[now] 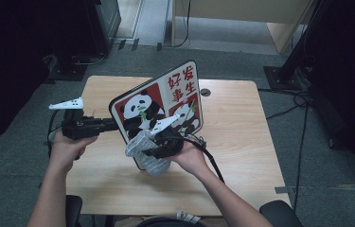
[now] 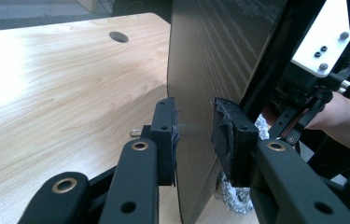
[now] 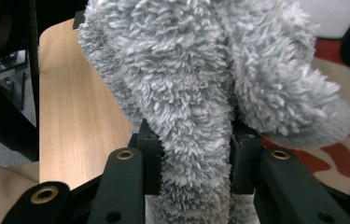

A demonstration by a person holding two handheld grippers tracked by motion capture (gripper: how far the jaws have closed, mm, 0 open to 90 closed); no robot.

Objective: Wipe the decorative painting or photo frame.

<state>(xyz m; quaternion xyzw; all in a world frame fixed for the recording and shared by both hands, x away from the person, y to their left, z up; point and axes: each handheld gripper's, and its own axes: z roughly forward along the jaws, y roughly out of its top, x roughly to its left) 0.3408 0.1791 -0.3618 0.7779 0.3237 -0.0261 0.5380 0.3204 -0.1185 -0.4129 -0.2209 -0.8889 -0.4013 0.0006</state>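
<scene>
Left tongs (image 2: 193,135) clamp the panda board's (image 1: 165,101) left edge, holding it tilted above mid-bench (image 1: 241,142), right tongs (image 3: 191,158) grip the grey fluffy cloth (image 3: 200,84) at its lower front face, directly ahead, wipe next.

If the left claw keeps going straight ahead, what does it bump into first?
The panda board: its edge already stands between the left claw's jaws. Pushed on, it likely just slides deeper along the board; the right claw looks off to one side, though depth is hard to judge.
</scene>
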